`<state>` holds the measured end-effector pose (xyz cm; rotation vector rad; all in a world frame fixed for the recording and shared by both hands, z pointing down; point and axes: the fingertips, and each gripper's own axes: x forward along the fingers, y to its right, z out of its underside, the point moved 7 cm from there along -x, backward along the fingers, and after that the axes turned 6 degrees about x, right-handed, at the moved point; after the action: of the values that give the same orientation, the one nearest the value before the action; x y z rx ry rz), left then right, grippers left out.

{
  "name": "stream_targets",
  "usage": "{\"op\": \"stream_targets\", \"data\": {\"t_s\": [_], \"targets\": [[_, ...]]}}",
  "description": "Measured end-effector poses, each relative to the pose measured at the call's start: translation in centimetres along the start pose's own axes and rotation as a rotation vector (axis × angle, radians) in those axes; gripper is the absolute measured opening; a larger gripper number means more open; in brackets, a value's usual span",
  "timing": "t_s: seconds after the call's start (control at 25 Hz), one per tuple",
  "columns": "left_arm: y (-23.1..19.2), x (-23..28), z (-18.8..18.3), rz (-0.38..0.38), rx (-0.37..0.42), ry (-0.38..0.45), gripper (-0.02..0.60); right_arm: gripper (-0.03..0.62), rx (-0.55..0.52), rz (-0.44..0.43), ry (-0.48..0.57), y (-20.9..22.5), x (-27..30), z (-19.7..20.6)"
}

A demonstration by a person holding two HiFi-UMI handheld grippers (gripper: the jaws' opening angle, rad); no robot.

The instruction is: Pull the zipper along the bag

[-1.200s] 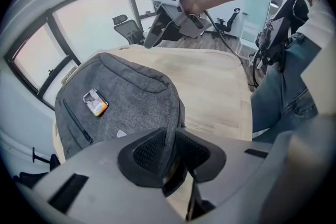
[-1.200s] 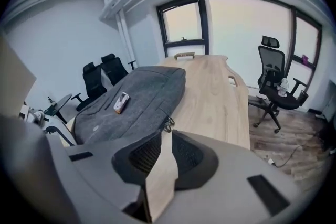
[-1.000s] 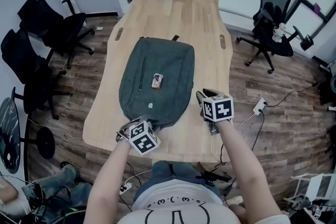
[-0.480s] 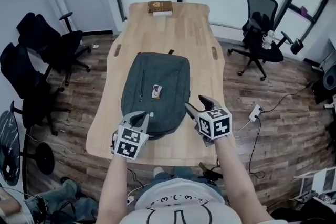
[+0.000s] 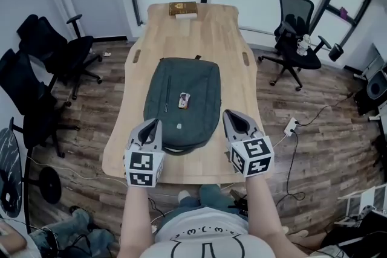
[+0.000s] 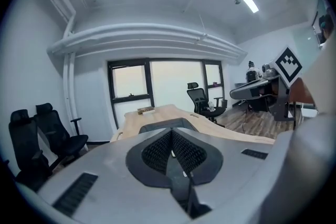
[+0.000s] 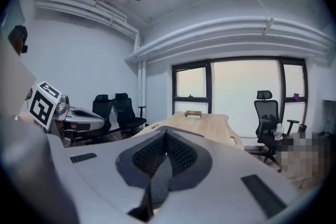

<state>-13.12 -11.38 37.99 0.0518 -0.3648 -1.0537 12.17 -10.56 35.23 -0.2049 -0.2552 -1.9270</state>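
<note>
Head view: the bag (image 5: 181, 99) lies on the counter (image 5: 236, 39), left hand-held gripper (image 5: 155, 124) at its seven o'clock, right hand-held gripper (image 5: 234, 119) at five, both clear. Each gripper view shows jaws closed, empty; arriving closed, they may shove the bag, missing its zipper (image 5: 166, 90).

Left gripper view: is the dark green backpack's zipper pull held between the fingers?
No, the left gripper has its fingers shut pad to pad with nothing between them.

Grey backpack (image 5: 181, 99) flat on tabletop (image 5: 233, 51), centred. Left gripper (image 5: 158, 121) and right gripper (image 5: 227, 113) flank its near end. Brown box (image 5: 183, 8) at far edge.
</note>
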Motion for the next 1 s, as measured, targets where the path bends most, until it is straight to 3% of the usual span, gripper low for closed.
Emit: {"op": "stream_targets", "data": {"t_s": [0.28, 0.56, 0.84, 1.0], "targets": [[-1.8, -1.9, -1.8, -0.037, -0.004, 0.102, 0.015, 0.052, -0.037, 0.068, 0.079, -1.7, -2.3, -0.9], [-2.9, -3.8, -5.0, -0.093, 0.014, 0.21, 0.015, 0.052, -0.086, 0.032, 0.172, -3.0, -3.0, -4.3], [-3.6, -4.5, -6.6, -0.142, 0.005, 0.258, 0.015, 0.051, -0.163, 0.02, 0.237, -4.2, -3.8, -7.6], [-3.8, -5.0, -7.7, -0.161, 0.008, 0.282, 0.015, 0.051, -0.15, 0.037, 0.251, -3.7, -4.7, -7.9]]}}
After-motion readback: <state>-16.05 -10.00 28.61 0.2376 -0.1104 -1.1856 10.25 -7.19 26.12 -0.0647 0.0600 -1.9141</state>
